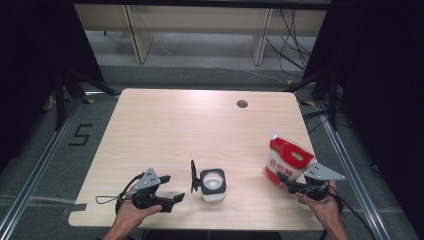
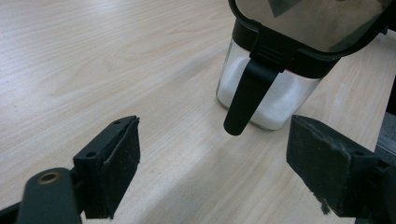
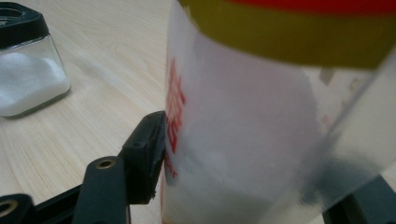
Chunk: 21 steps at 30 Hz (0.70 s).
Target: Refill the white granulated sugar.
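A: What's nearest, along the table's [image 1: 165, 115] near edge?

B: At the near left, the left gripper [image 1: 172, 199] lies low over the wood in a hand, its fingers [image 2: 112, 170] spread apart with nothing between them. At the near right, the right gripper [image 1: 290, 181] meets the base of the red-and-white pouch [image 1: 287, 161].

A: Is the pouch gripped?

B: In the right gripper view the pouch [image 3: 261, 130] stands between the fingers, and one finger [image 3: 147, 154] touches its side. The other is hidden, so I cannot tell whether they press on it.

A: And between them?

B: A glass jar [image 1: 213, 184] of white grains stands just right of the left gripper, its black lid [image 1: 193, 176] flipped up on the left. Farther off, a round hole [image 1: 242, 104] sits in the table near its far edge.
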### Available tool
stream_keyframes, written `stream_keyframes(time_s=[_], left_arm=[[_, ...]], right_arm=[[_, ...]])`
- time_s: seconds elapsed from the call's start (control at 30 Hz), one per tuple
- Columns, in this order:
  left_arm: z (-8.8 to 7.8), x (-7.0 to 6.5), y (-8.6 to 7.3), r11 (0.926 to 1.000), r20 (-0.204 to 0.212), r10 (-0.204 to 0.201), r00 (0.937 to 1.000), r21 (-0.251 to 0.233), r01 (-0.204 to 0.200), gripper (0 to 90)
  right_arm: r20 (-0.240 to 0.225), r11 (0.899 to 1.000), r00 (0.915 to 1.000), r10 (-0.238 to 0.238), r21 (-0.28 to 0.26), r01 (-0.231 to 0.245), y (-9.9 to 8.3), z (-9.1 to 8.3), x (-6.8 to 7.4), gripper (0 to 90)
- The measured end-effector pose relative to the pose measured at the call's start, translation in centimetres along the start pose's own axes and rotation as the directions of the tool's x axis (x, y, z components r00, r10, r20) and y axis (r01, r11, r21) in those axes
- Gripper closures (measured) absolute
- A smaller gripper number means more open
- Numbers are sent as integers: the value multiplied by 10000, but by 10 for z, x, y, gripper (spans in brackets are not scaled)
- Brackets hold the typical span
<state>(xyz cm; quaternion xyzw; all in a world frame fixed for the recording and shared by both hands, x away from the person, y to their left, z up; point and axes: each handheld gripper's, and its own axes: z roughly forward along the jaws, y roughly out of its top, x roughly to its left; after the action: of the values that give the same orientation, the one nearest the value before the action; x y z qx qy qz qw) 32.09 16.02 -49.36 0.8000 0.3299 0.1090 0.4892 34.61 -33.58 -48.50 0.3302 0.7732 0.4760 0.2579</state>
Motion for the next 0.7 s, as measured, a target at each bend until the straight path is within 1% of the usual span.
stream_keyframes(time_s=[0.03,0.07,0.13,0.17,0.2,0.23,0.27,0.3,0.33,0.37,0.4,0.43,0.47,0.5,0.53,0.57,0.6,0.63,0.67,0.7], left_arm=[[0,0,0,10000,-53,1,10000,1,-1,170],[1,-2,0,9995,-79,-295,9995,-65,294,170],[1,0,0,10000,-45,11,10000,-8,-11,170],[1,-1,0,9999,-68,-118,9999,-7,118,170],[1,-1,0,9998,-97,-194,9998,-9,194,171],[0,-1,0,9999,-101,-106,9999,-25,106,170],[0,0,0,10000,-47,-52,10000,-17,52,170],[0,0,0,10000,-42,-69,10000,-49,69,170],[0,0,0,10000,-66,-90,9999,-41,90,171],[0,0,0,10000,-60,-76,10000,-35,76,170],[0,0,0,10000,-58,-83,9999,-43,82,170],[0,0,0,10000,-67,3,10000,-18,-4,170],[1,-3,0,9994,-70,-321,9995,-125,320,170],[1,-2,0,9998,-39,-207,9998,-84,206,170],[1,-2,0,9999,-28,-159,9999,-55,159,170],[1,-2,1,9999,8,-78,10000,-67,78,170],[0,-2,1,10000,21,33,10000,-63,-33,170],[0,-2,1,9999,34,37,10000,-103,-37,170],[0,-1,1,9999,35,49,10000,-112,-49,170],[0,-1,1,10000,26,14,10000,-66,-14,170]], right_arm=[[83,9998,9998,196,-45,-196,0,-2,1,391],[100,9995,9995,304,-86,-303,0,-4,1,383],[166,9988,9988,461,-178,-458,-1,-7,1,369],[89,9992,9993,364,-184,-362,0,-7,-1,360],[191,9992,9991,381,-140,-378,0,-9,1,347],[148,9987,9989,446,-260,-442,1,-9,2,336],[172,9980,9979,620,-161,-617,1,-12,5,322],[240,9982,9980,589,-125,-587,2,-14,7,306],[377,9991,9984,410,-147,-404,3,-15,8,294],[341,9975,9970,699,83,-702,4,-18,13,279],[407,9977,9970,665,84,-669,3,-19,15,256],[514,9981,9969,589,174,-599,3,-21,16,242],[580,9972,9959,695,227,-710,3,-22,19,228],[607,9957,9945,849,319,-870,2,-24,21,219],[725,9927,9912,1107,407,-1139,2,-26,24,215],[842,9944,9923,914,453,-954,2,-27,24,215],[916,9915,9892,1146,507,-1196,1,-29,25,217],[988,9881,9859,1349,609,-1413,1,-31,26,217],[1011,9910,9879,1176,525,-1234,-1,-32,25,217],[867,9914,9892,1182,460,-1225,-1,-34,23,218]])
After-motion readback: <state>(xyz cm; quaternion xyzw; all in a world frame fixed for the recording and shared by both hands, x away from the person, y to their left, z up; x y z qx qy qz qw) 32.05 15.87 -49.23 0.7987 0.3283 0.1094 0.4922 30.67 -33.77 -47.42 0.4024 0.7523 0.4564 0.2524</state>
